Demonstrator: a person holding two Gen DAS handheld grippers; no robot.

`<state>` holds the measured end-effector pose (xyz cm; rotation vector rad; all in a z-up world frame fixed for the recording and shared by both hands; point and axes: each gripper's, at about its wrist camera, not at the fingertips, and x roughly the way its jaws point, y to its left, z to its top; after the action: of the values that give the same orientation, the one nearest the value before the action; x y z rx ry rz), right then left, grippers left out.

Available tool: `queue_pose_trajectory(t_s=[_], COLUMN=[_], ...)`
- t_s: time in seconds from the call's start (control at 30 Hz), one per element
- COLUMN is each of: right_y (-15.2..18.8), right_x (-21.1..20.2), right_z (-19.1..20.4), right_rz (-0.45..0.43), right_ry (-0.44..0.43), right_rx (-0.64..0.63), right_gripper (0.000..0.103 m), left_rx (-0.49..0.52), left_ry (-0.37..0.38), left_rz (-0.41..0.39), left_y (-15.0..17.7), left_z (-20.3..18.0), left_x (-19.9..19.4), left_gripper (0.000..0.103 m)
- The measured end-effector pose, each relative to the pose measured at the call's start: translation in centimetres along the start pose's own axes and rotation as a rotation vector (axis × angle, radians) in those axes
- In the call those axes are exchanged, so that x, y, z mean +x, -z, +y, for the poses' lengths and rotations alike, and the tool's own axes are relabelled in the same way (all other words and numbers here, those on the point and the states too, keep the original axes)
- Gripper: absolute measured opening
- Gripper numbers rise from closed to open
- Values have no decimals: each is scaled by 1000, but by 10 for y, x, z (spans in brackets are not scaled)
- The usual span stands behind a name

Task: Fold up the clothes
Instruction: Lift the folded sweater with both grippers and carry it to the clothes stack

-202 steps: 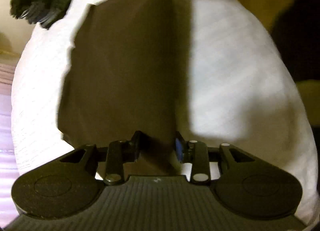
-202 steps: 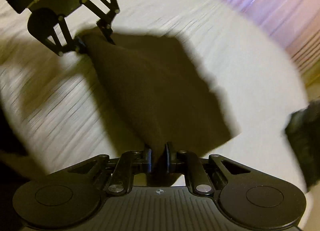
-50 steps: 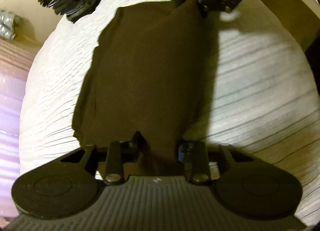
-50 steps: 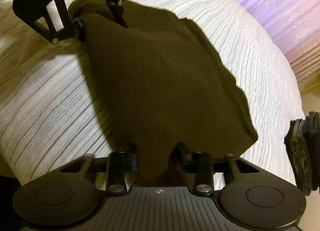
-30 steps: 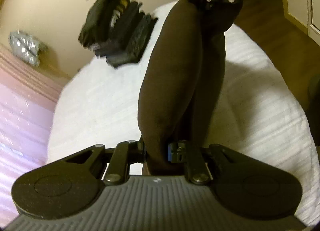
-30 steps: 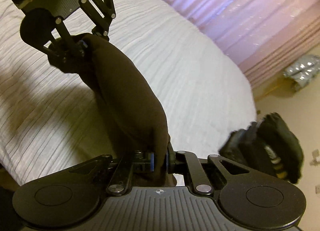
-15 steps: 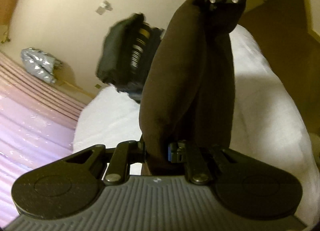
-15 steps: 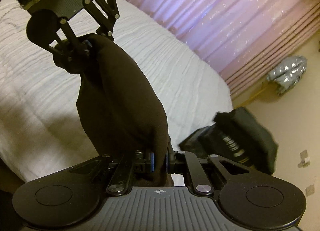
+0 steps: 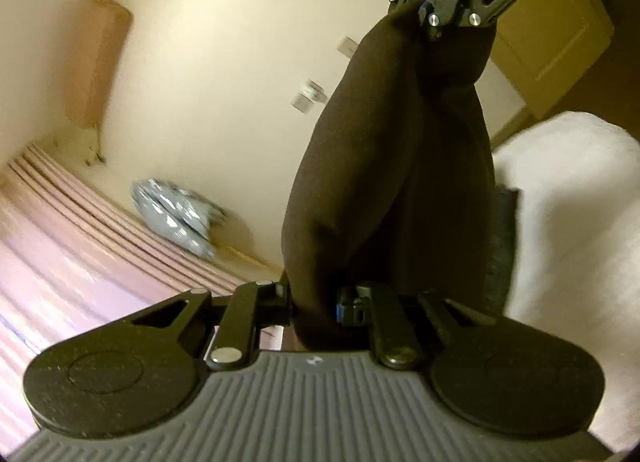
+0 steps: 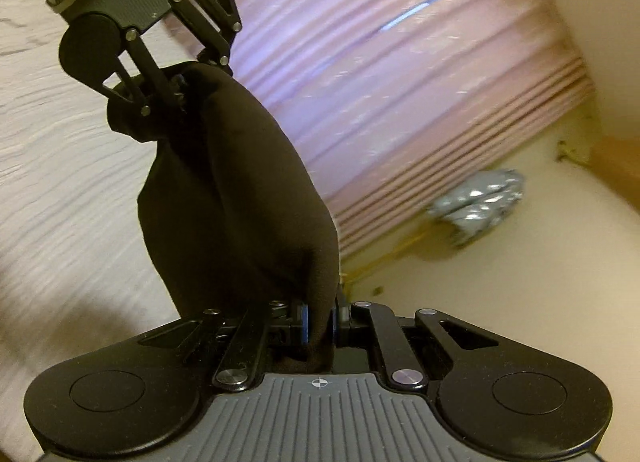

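Observation:
A dark brown folded garment [image 9: 392, 166] hangs in the air between my two grippers, clear of the white bed [image 9: 568, 198]. My left gripper [image 9: 314, 304] is shut on one end of it. In the left wrist view my right gripper [image 9: 426, 12] pinches the far end at the top. The right wrist view shows the same garment [image 10: 240, 198] running from my right gripper [image 10: 319, 320], shut on it, up to my left gripper [image 10: 180, 82]. The cloth bunches thickly at each grip and hides the pads.
The white striped bed cover [image 10: 60, 166] lies below. Pink curtains [image 10: 392, 74] and a cream wall [image 9: 224, 74] stand behind. A silver crumpled bag [image 9: 176, 218] sits at the wall's foot. A dark stack of clothes [image 9: 502, 238] peeks out behind the garment on the bed.
Both grippers have risen together with the garment, so the bed has dropped low in view and wall and curtains fill the frames. The dark stack has slid behind the garment.

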<state>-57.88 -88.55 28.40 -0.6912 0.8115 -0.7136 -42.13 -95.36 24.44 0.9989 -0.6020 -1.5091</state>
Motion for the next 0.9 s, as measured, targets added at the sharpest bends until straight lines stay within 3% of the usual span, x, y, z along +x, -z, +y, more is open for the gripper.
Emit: queue_pose_trajectory(t_s=[0.27,0.4,0.57,0.67,0.73,0.9], right_y=[3,31,77,103,130,208], right_x=[43,98,199,246,277,331], right_z=[-121,-181,-253,-273,-268,-198], right_rz=[-54,-98,-146,-182,-197,-120], right_ry=[87,92,55,57,42,-126], right_rx=[-18,-47,-54,-78,-80,-84], right_gripper=[8,8,8,8,8,8], left_rx=[41,13,-3,-4,-8,43], left_ry=[-128,-162,-196,-212,-183,45], left_rz=[-11,37,124,137,163,279], left_y=[-57,-84,-110,-106,-89,-39], left_z=[58,67,66,46,12,-115], left_x=[96,172,272,313,335,372], left_gripper=[15,15,15,15,15,15])
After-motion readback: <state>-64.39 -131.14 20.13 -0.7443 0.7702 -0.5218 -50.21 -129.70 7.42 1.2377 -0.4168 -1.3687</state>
